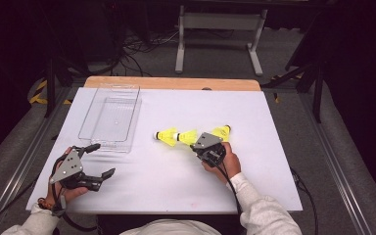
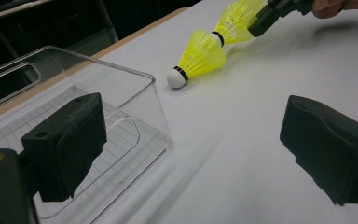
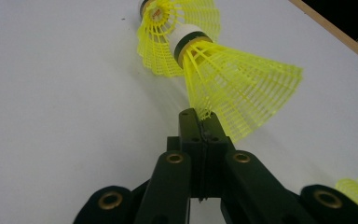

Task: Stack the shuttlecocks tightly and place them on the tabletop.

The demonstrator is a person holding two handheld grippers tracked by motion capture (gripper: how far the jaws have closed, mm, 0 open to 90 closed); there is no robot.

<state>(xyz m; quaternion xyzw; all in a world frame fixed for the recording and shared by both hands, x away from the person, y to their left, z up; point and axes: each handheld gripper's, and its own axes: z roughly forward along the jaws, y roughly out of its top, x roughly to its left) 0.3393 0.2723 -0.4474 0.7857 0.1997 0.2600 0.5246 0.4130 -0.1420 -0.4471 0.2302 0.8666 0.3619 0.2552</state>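
Matte black jaws of the right gripper [image 3: 204, 122] are pinched tight together on the rim of a yellow shuttlecock [image 3: 242, 91], nipping its latticed plastic skirt at the edge. Its white cork, ringed in black, is pushed into the flared skirt of a second shuttle [image 3: 168, 32] just ahead, so the two lie nested nose to tail on the smooth white table [image 1: 176, 181]. A third shuttle [image 1: 221, 132] rests just beside the right gripper, on its far side. Blocky and dull black, the left gripper [image 1: 99, 160] hangs released, jaws wide apart with nothing between them. Just ahead of its left jaw sits a clear, hard plastic bin [image 2: 135, 116], rectangular with rounded corners and ribbed floor.
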